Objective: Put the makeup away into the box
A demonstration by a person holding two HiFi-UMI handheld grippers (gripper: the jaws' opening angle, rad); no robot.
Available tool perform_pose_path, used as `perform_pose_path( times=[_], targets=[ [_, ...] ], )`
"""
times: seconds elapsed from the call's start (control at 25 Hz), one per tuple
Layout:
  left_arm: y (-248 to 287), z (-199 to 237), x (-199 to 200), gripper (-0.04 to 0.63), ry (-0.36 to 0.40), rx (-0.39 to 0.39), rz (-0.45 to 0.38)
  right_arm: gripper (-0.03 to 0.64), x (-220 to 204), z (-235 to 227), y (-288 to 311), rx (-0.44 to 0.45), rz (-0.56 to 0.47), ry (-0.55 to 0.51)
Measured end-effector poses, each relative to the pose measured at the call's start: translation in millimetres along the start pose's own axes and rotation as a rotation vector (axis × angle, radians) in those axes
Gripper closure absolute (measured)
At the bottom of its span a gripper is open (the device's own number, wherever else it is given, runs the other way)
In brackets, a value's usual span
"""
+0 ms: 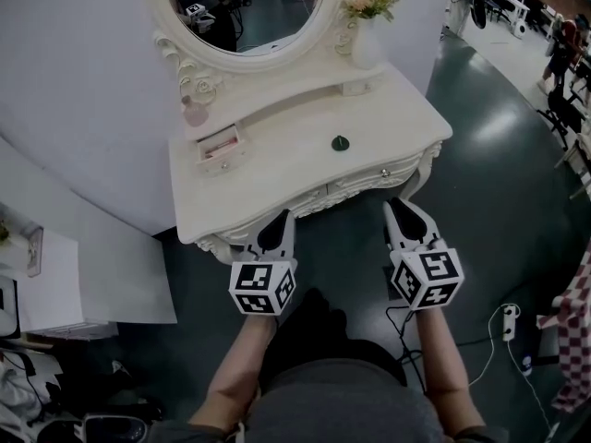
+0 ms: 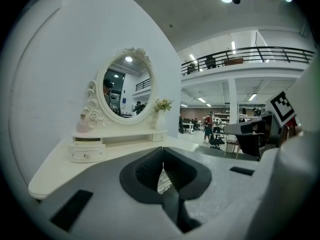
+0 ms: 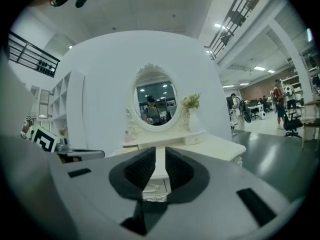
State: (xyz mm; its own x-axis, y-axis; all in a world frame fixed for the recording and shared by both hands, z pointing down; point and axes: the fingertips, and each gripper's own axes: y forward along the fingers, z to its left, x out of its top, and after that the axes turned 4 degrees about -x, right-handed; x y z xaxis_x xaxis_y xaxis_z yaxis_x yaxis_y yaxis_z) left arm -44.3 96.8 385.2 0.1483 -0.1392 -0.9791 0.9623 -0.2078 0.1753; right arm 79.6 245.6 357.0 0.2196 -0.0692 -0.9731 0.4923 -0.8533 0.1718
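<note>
Fingers of the left gripper (image 1: pixel 281 220) are pressed together on nothing; those of the right gripper (image 1: pixel 400 207) stand slightly spread, empty. Both hover at the front edge of the white table (image 1: pixel 277 178), over dark floor (image 1: pixel 489 183). A small green piece (image 1: pixel 341 143) lies mid-table. At the back left sits a small open box (image 1: pixel 220 146), with a pink bottle (image 1: pixel 195 113) on the shelf above, beside the oval mirror (image 1: pixel 245 17).

light: even, overhead | gripper views: fisheye, dark corners | focus: sharp
</note>
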Motion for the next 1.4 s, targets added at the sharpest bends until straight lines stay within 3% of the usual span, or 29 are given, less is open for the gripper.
perform_pose_path(
  times=[0.24, 0.64, 1.4],
  targets=[
    [6, 8, -1, 0.589, -0.007, 0.013, 0.009, 0.505, -7, 6, 16, 0.040, 0.042, 0.009],
    [32, 35, -3, 0.589, -0.026, 0.025, 0.026, 0.462, -12, 14, 56, 0.076, 0.093, 0.002],
    [155, 125, 9, 0.589, -0.091, -0.031, 0.047, 0.436, -4, -12, 204, -0.002, 0.157, 0.020]
  ],
)
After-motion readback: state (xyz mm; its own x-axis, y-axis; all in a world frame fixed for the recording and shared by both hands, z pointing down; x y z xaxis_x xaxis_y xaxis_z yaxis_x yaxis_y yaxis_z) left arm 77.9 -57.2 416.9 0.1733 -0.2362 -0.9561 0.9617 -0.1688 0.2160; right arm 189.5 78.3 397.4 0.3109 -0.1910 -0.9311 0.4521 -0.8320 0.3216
